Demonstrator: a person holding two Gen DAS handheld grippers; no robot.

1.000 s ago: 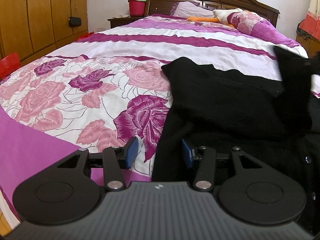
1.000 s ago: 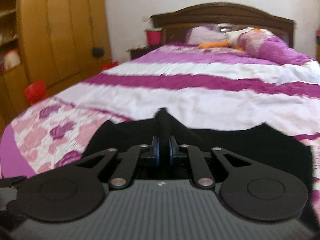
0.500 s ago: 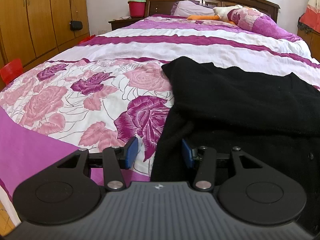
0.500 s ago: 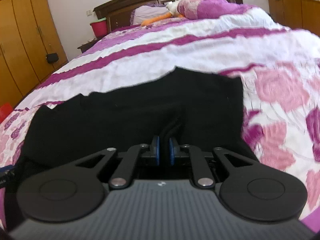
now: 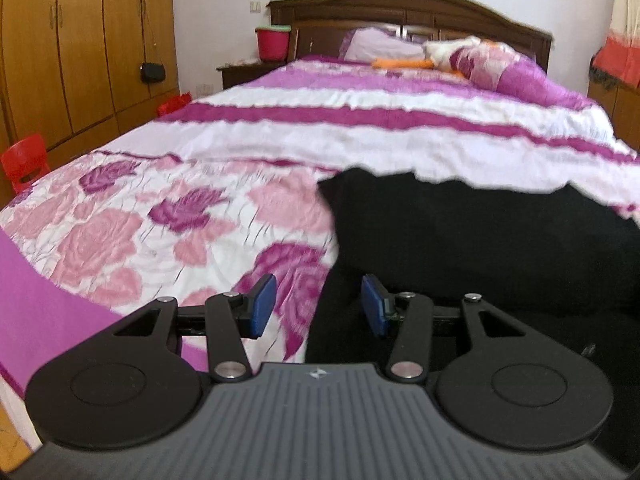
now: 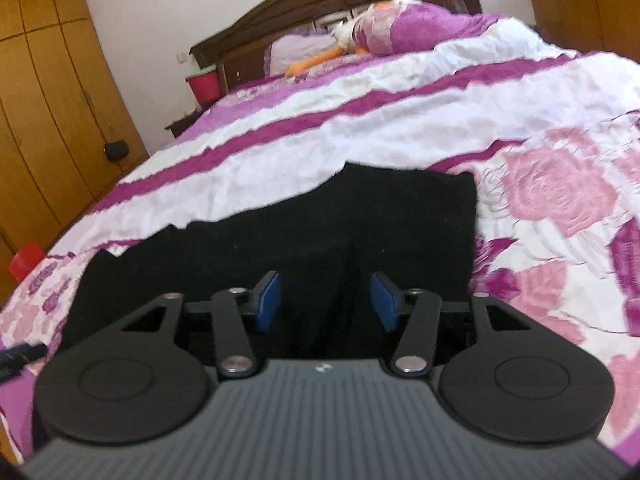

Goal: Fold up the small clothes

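Observation:
A black knit garment [image 5: 480, 232] lies spread on the bed's floral quilt; it also shows in the right wrist view [image 6: 320, 224]. My left gripper [image 5: 318, 306] is open and empty, over the garment's left edge near the bed's foot. My right gripper [image 6: 326, 300] is open and empty, just above the garment's near middle, where a fold ridge runs between its blue pads [image 6: 267, 300]. The garment's near part is hidden under both grippers.
The bed [image 5: 360, 128] has a pink and purple quilt, pillows and a plush toy [image 5: 440, 54] at the wooden headboard. A wardrobe [image 5: 80, 40] stands left, with a red stool [image 5: 24, 160] and a red bucket [image 5: 274, 42] on the nightstand.
My right gripper has opened and let go of the black garment, which now lies flat on the bed. My left gripper stayed open and lifted slightly.

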